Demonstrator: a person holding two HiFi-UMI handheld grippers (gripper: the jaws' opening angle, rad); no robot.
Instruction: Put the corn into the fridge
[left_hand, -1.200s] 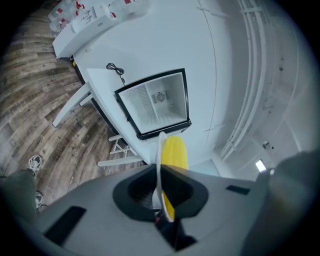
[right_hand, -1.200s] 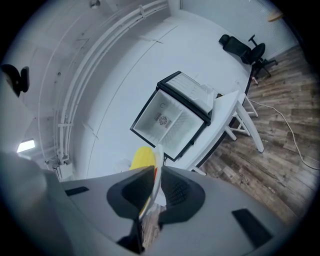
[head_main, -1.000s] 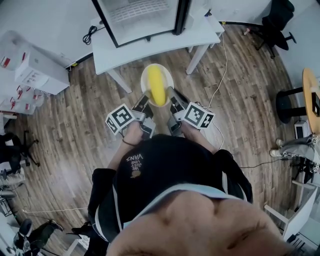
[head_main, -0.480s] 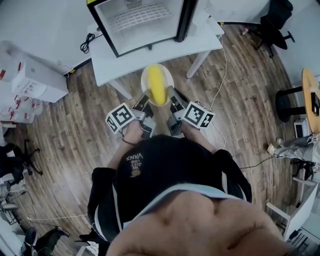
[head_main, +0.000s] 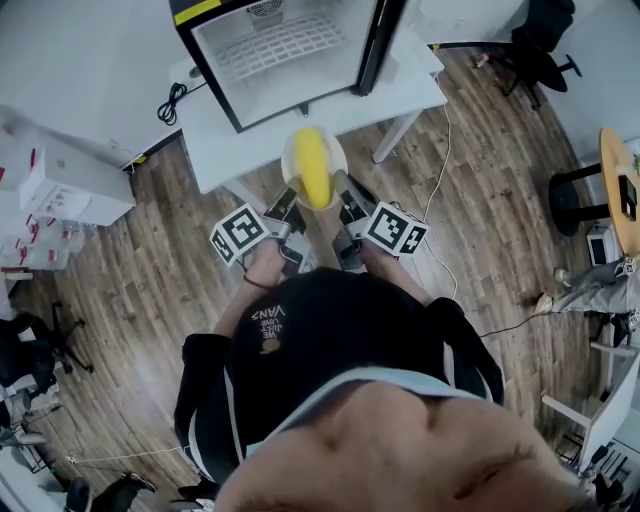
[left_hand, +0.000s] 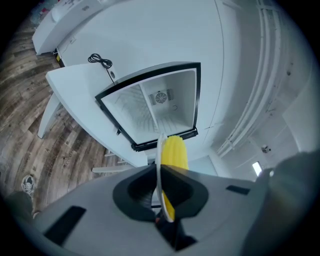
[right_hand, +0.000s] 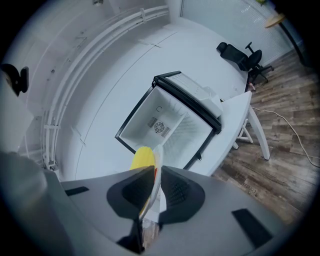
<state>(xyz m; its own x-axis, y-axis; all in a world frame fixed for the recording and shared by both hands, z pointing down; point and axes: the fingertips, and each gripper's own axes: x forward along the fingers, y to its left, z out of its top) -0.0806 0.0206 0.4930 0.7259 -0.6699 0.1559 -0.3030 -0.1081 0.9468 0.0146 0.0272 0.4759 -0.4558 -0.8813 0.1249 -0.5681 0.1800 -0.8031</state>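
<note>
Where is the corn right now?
Head view centre: the corn lies on a white plate clamped at its edges by the left gripper and right gripper, just short of the open fridge on the white table.

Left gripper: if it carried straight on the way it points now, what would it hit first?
Probably the open fridge: the left gripper, shut on the plate rim, aims at its cavity, with nothing in between. The table front edge could come first; depth is unclear.

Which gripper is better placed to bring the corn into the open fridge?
Neither alone: left gripper and right gripper each clamp opposite rims of the plate carrying the corn. Both should advance together.
</note>
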